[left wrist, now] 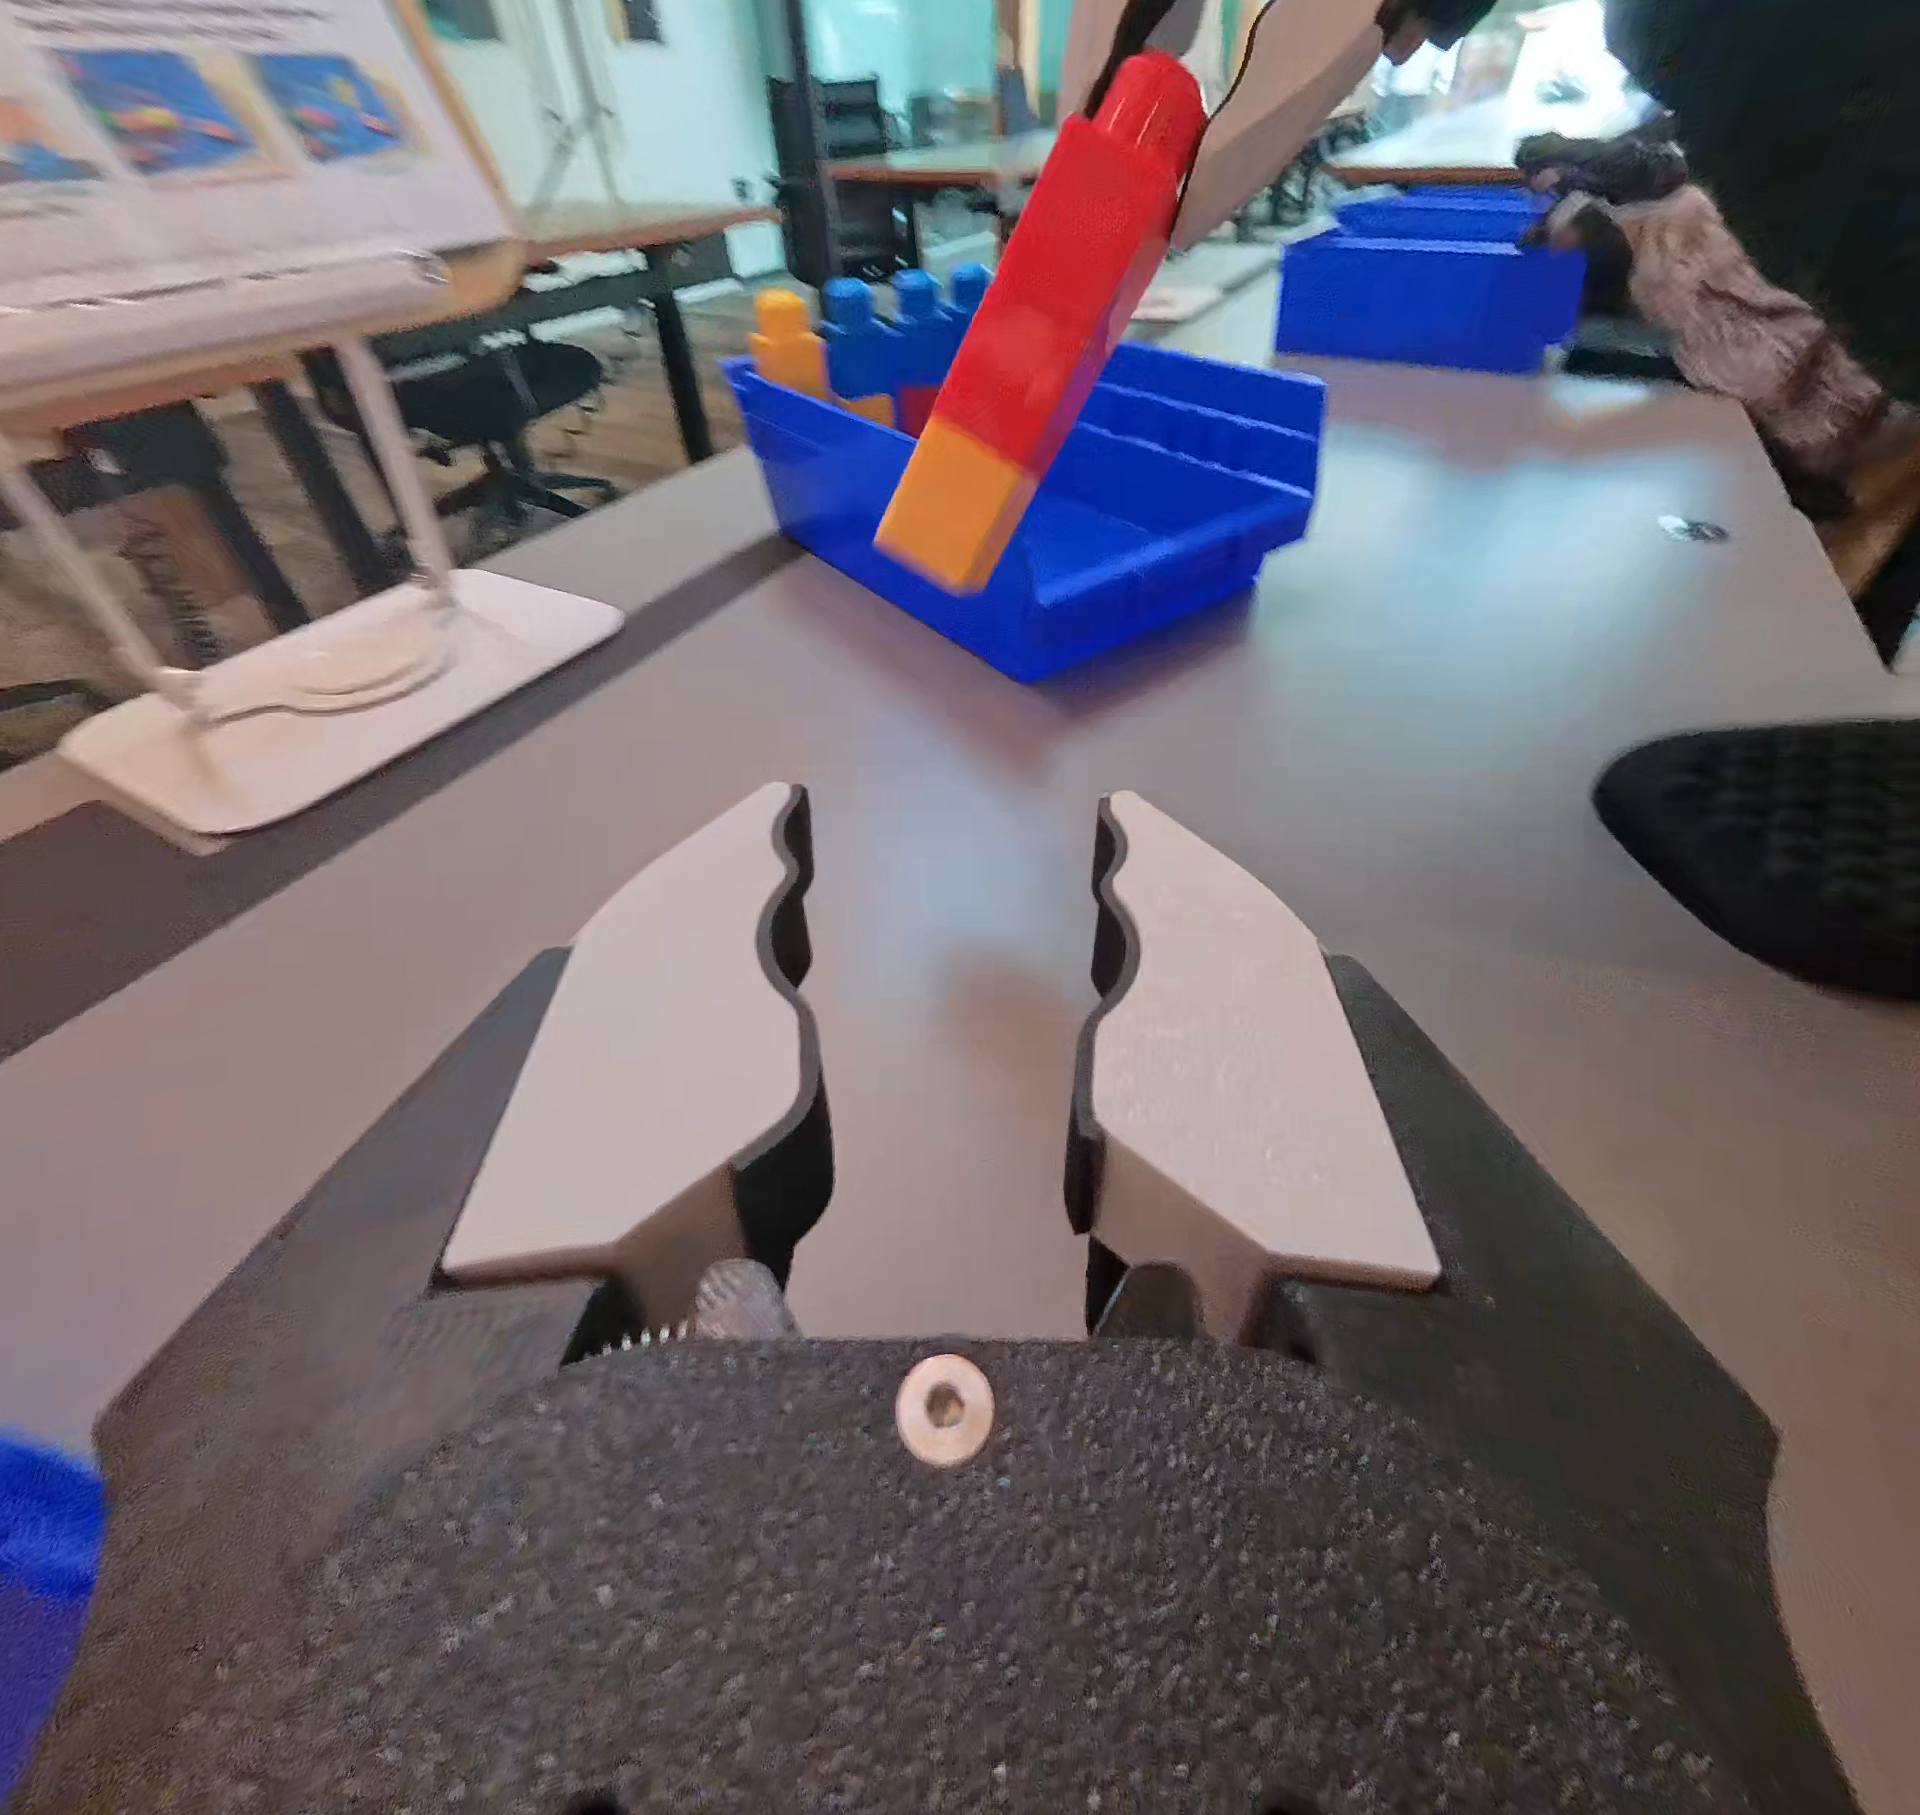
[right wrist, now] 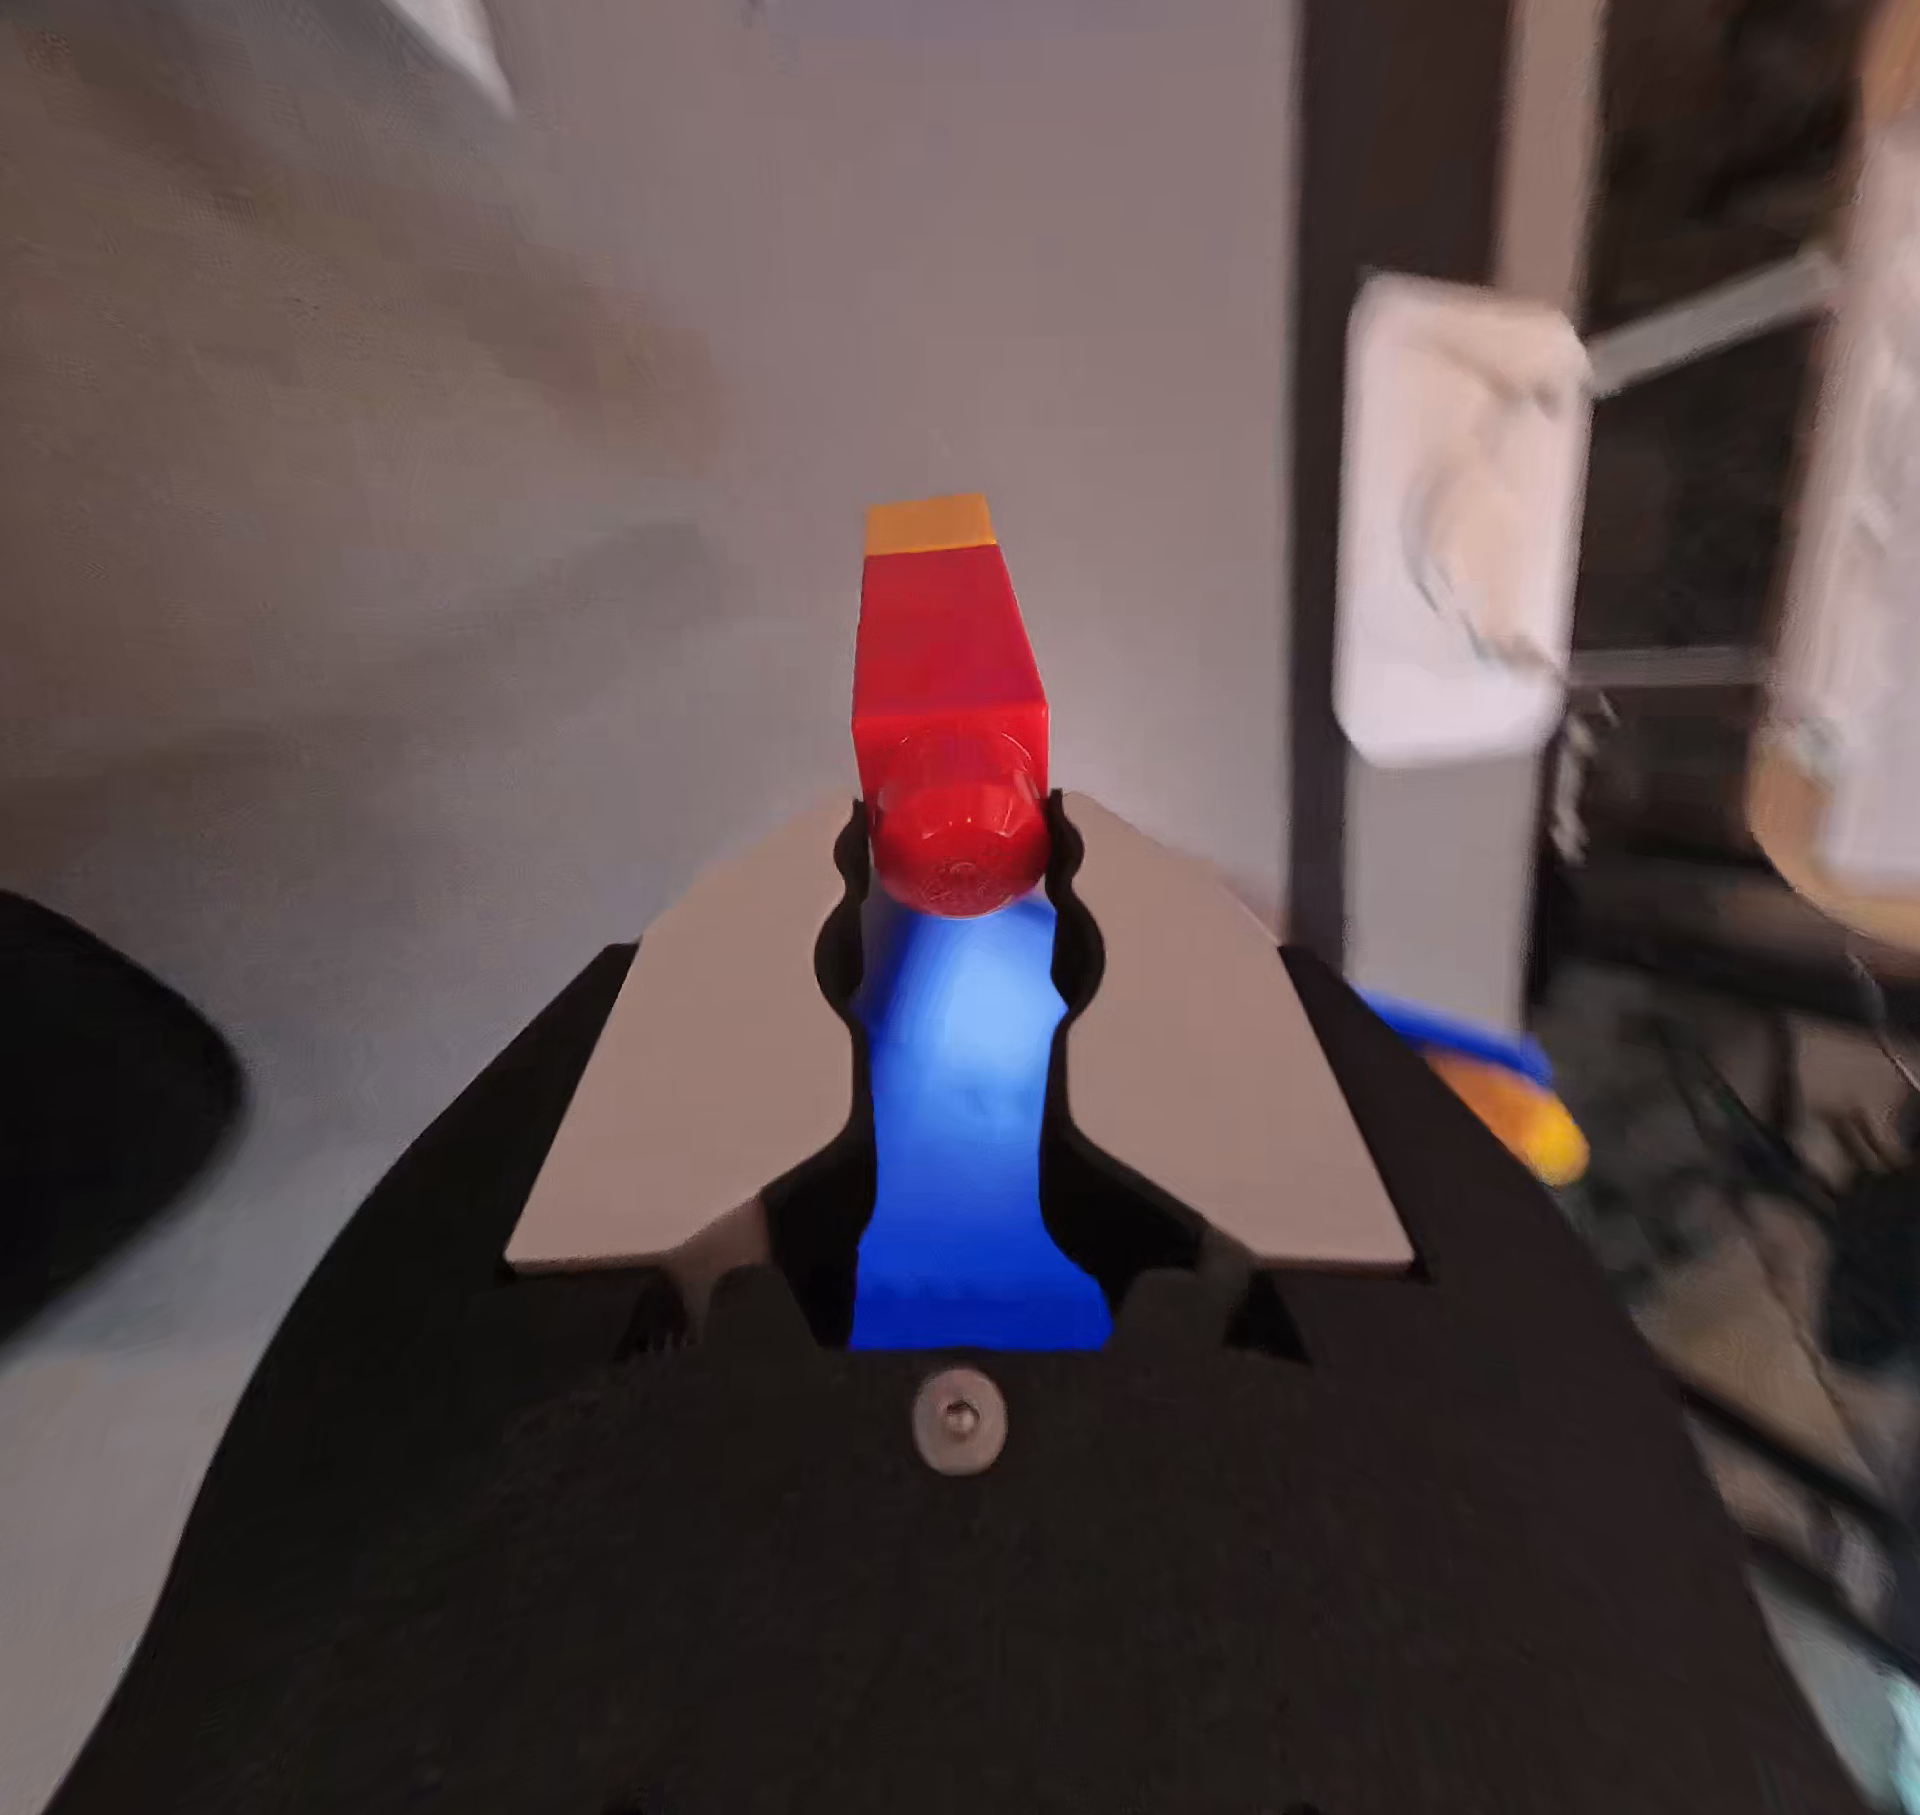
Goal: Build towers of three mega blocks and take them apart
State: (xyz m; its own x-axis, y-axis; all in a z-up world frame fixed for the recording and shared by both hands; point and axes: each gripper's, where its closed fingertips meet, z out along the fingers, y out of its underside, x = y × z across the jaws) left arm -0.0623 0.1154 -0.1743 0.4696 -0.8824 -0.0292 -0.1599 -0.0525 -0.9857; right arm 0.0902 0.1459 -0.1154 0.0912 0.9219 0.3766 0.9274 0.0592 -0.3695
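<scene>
Left wrist view took in the grey worktop [left wrist: 1403,622], the blue bin [left wrist: 1143,560] standing on it with orange and blue blocks [left wrist: 894,331] upright at its far end, and, above the bin, the tower [left wrist: 1039,342] that my right gripper [left wrist: 1153,103] carried tilted in the air: two red blocks over an orange one, as far as the blur allowed.

My right fingers [right wrist: 1153,1017] were clamped on the round stud of the top red block [right wrist: 956,840] alone, the rest of the stack hanging free beyond them.

That was the risk I judged greatest. A stud is a small, rounded hold, and the leaning weight could twist it out of the pads, or the orange block [right wrist: 925,525] could pull off its joint and drop, into the bin or onto the worktop.

My left gripper [left wrist: 951,892] hung low over the worktop near me, its fingers [left wrist: 665,1017] wide apart, holding and touching nothing, well short of the tower.
</scene>
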